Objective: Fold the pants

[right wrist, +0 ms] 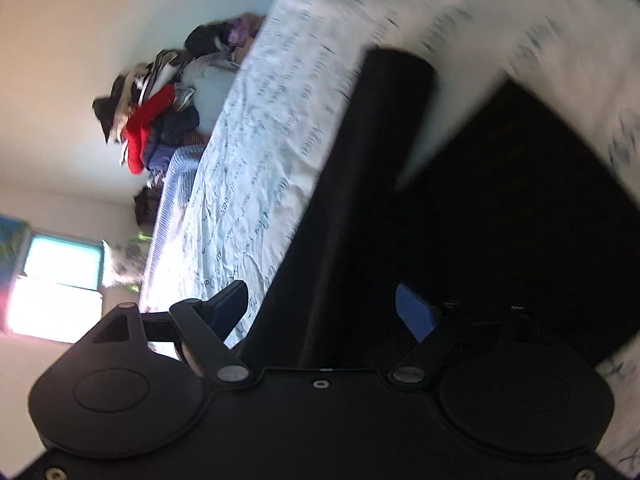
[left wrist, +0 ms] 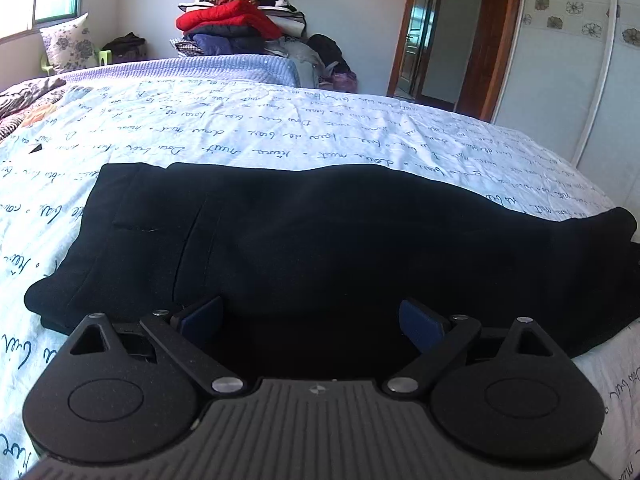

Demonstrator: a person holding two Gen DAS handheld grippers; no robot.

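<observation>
Closest in the left wrist view, the left gripper (left wrist: pixel 310 316) stands wide open over the near edge of the black pants (left wrist: pixel 320 240), its blue pads (left wrist: pixel 204 314) apart and pressing on nothing. The pants lie flat across the bed (left wrist: pixel 280 132), on a white sheet printed with handwriting, and already look folded lengthwise, one leg on the other. The waistband and a back pocket sit to the left, and the legs run off to the right. That spread-out, smoothed lay is probably there so the next fold can be made crosswise, and the gripper seems placed to take hold of the near edge.

The right gripper (right wrist: pixel 322 306) is also open and empty. Its view is rolled onto its side and blurred. It hangs over the pants (right wrist: pixel 500 220) with one finger above the sheet and the other above the cloth, as if lining up on an edge. Only this view shows the legs parting, with a wedge of sheet between them, and one hem end (right wrist: pixel 400 64) squared off.

Only the left view shows the waistband end and the room upright. Beyond the bed (right wrist: pixel 260 160) are a pile of clothes (left wrist: pixel 240 20) with a red jacket, a flowered pillow (left wrist: pixel 68 42) by the window, and an open door (left wrist: pixel 424 32).
</observation>
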